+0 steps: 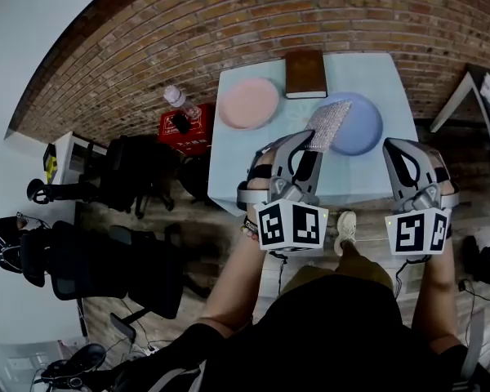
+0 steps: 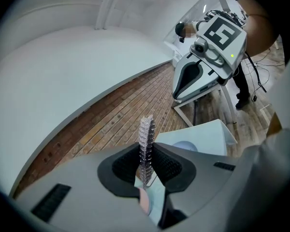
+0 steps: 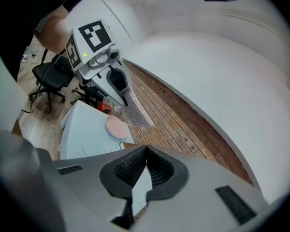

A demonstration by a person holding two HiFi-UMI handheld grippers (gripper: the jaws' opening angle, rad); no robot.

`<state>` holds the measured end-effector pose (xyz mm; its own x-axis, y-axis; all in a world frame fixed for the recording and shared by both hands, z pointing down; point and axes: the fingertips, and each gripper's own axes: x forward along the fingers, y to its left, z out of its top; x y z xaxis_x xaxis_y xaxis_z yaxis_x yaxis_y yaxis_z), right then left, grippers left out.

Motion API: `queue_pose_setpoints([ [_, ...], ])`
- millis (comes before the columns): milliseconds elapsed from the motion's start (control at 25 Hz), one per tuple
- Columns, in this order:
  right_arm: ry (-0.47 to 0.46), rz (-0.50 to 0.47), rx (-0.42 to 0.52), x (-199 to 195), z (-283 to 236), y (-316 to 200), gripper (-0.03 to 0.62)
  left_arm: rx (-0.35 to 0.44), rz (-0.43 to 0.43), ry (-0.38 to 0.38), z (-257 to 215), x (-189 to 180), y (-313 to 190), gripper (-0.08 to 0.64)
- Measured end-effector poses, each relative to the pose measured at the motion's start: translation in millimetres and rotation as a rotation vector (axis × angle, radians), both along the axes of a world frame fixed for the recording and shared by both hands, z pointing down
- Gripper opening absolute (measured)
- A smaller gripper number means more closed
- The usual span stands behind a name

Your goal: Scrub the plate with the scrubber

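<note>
A silver mesh scrubber (image 1: 328, 125) is clamped on edge in my left gripper (image 1: 310, 140), which is shut on it above the near part of the pale blue table (image 1: 367, 72). In the left gripper view the scrubber (image 2: 146, 139) stands upright between the pads. A blue plate (image 1: 358, 126) lies on the table just right of the scrubber, and a pink plate (image 1: 248, 103) lies at the left. My right gripper (image 1: 397, 147) hovers at the table's near right corner, shut with nothing in it (image 3: 145, 154). From the right gripper view, the left gripper (image 3: 117, 83) carries the scrubber (image 3: 135, 108).
A brown book (image 1: 305, 73) lies at the table's far edge between the plates. A red crate (image 1: 188, 127) with a water bottle (image 1: 178, 99) stands left of the table, with black office chairs (image 1: 131, 174) beyond. A white frame leg (image 1: 453, 100) is at the right.
</note>
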<state>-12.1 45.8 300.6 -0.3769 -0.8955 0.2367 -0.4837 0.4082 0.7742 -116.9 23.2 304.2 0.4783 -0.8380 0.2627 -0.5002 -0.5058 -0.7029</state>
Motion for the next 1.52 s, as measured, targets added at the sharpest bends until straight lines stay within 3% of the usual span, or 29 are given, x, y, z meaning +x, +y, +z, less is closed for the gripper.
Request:
queue_pose_setpoints([
  [400,-0.037,-0.012,-0.035,51,10,-98,0.035,-0.036,-0.019,-0.029,12,45,-89,0.078],
  [840,-0.057,-0.064,-0.085,75,32,-189,0.035,-0.079,-0.058,-0.058,34,70,-172,0.078],
  [1520,-0.098,-0.075,-0.149,88,60,-241,0.037,-0.114,-0.068,-0.085,52,83,-214,0.078],
])
